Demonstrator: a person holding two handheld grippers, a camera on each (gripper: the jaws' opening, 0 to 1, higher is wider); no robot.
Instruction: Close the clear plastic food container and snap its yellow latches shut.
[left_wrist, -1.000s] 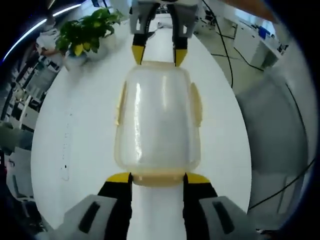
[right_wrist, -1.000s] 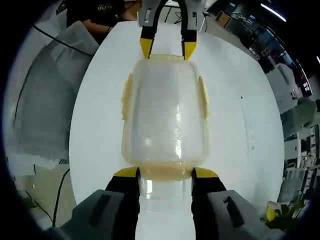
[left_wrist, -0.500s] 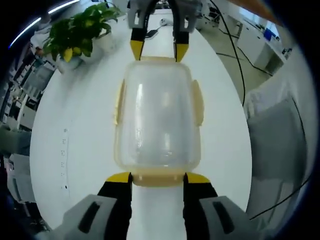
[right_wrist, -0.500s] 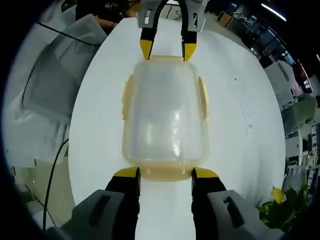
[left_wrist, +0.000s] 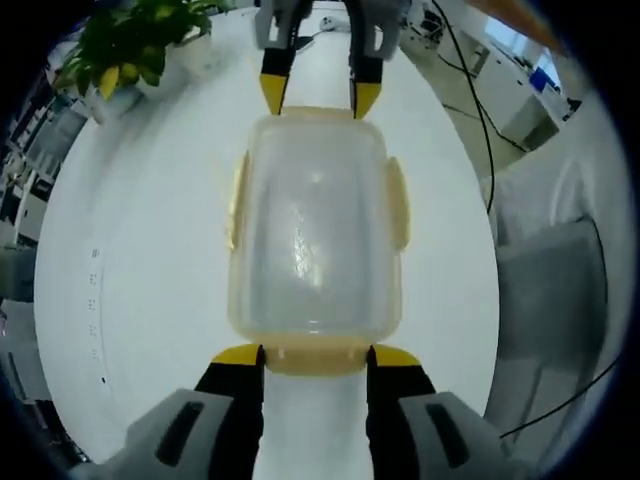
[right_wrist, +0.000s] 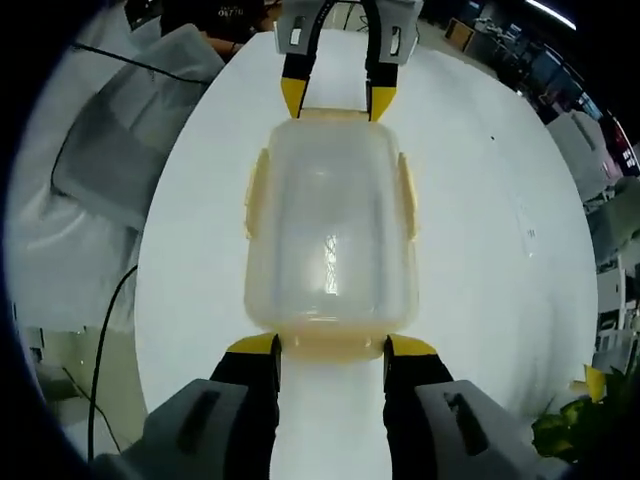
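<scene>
Left hand-held gripper (left_wrist: 315, 357) jaws spread, flanking container (left_wrist: 315, 235) end latch (left_wrist: 315, 357); right hand-held gripper (right_wrist: 331, 346) spread likewise at opposite end. Container mid white tabletop (left_wrist: 150, 250), lid on. Side latches (left_wrist: 396, 205) look unsnapped. Step: end latches; next, press each down firmly.

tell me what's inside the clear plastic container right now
Nothing shows through the container: its cloudy clear lid and walls show only glare and the white table beneath. The lid sits on top. The yellow end latches are partly covered by the left gripper and right gripper.
</scene>
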